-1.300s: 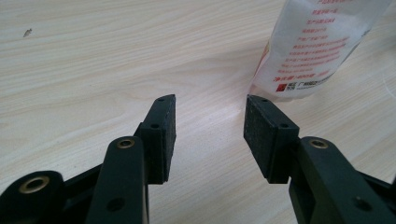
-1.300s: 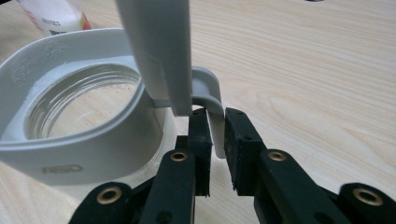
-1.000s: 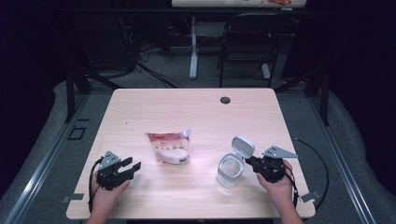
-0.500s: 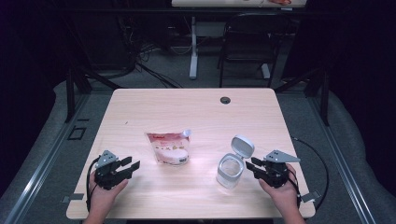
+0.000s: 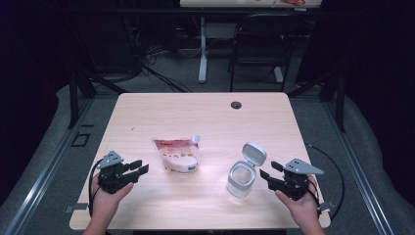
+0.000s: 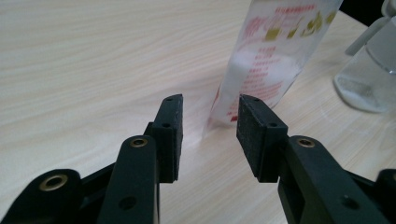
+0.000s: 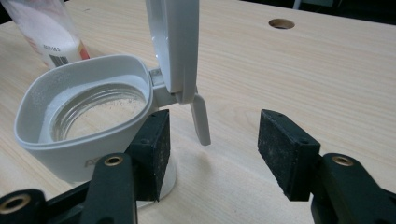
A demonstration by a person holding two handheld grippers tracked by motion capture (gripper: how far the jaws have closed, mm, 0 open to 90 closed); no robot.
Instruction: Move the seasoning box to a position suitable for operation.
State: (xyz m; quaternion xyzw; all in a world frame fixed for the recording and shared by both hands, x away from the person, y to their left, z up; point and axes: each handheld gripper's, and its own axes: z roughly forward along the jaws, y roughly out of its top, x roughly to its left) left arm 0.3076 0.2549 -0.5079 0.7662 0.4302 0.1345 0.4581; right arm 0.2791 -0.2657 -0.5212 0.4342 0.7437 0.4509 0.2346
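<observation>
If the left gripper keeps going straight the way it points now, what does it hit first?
Most likely the pouch: in the left gripper view it stands just beyond the open jaws of the left gripper, slightly toward the right one. The jar sits farther off to the side.

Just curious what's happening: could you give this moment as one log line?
left claw: open, empty, facing pouch | right claw: open, empty, beside jar | jar lid: flipped up | both on table

Matt pale wood-grain table, glossy plastic pouch, clear glass jar with smooth white plastic lid
</observation>
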